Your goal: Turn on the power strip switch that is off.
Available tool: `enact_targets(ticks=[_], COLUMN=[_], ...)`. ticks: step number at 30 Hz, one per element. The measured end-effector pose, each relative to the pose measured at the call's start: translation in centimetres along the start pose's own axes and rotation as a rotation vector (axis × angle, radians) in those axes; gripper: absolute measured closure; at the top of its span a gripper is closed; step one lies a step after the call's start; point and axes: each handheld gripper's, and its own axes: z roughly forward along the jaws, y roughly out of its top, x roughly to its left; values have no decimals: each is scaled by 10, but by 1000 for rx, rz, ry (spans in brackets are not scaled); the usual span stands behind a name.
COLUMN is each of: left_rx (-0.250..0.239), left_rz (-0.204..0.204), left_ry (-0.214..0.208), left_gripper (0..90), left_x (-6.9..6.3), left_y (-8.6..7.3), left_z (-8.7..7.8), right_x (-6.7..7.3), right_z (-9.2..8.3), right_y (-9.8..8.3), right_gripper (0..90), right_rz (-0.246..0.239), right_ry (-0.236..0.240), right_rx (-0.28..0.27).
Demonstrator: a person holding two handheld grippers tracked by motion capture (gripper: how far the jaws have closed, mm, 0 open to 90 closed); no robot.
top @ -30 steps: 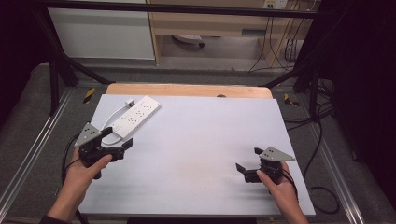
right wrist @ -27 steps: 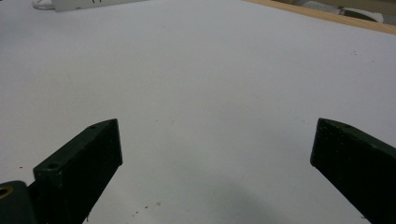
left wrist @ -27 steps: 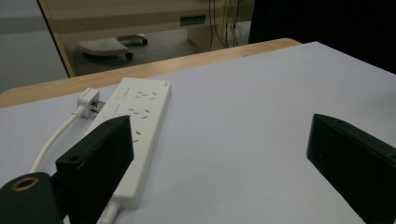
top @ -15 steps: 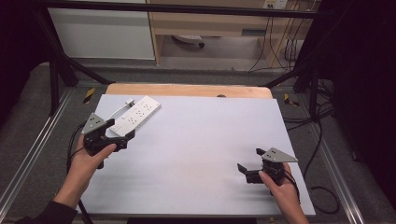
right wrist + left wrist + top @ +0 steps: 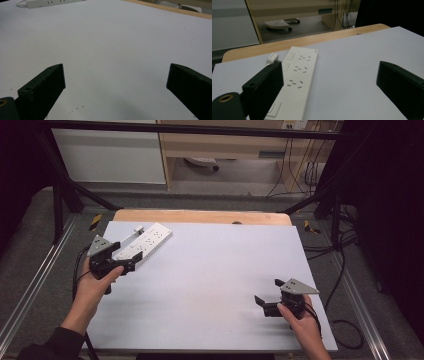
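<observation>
A white power strip (image 5: 145, 244) lies at an angle at the far left of the white table top (image 5: 215, 270), with a white plug (image 5: 138, 228) by its far end. My left gripper (image 5: 125, 256) is open at the strip's near end, its jaws wide apart. In the left gripper view the strip (image 5: 298, 75) runs up beside the left jaw, and the left gripper (image 5: 329, 70) has bare table between its jaws. My right gripper (image 5: 267, 292) rests open near the front right. Nothing but table lies in the right gripper (image 5: 115, 71), and the strip (image 5: 50, 2) shows far off.
A wooden edge (image 5: 200, 216) borders the table's far side. Metal rails (image 5: 35, 270) run along both sides, and black cables (image 5: 345, 270) trail on the floor at the right. A white cabinet (image 5: 110, 155) stands behind.
My left gripper has moved forward and a little right, up to the power strip's near end. The right gripper has stayed where it was.
</observation>
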Motion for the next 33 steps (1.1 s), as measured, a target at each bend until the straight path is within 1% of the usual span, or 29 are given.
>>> enact_targets(ticks=[5,9,13,14,16,20,24,25,29,30,33], left_rx=[-12,-8,-8,-10,-9,8,16,31,45,54,67], left_rz=[1,2,-7,-24,-39,-39,-40,-39,-41,-35,-34], left_ry=[18,29,43,46,53,73,85,97,110,119,126], left_gripper=[80,80,81,82,85,87,89,90,94,94,94], left_x=[4,7,13,17,22,31,36,40,44,47,49], left_y=[3,5,6,7,7,8,8,8,7,7,6], left_z=[5,9,15,17,20,26,31,34,41,45,50], right_x=[1,1,1,1,0,0,0,0,0,-1,-2], right_z=[-1,-1,-1,-2,-2,-1,-1,-1,-2,-3,-4], right_y=[0,0,0,0,0,-1,-1,-1,-1,-1,-1], right_gripper=[26,26,26,26,26,26,25,26,26,26,26], right_rz=[-2,0,-3,0,2,0,5,5,6,3,11], right_ry=[0,-1,1,1,1,3,7,7,6,5,3], right_rx=[1,2,0,-2,-1,0,5,6,9,5,1])
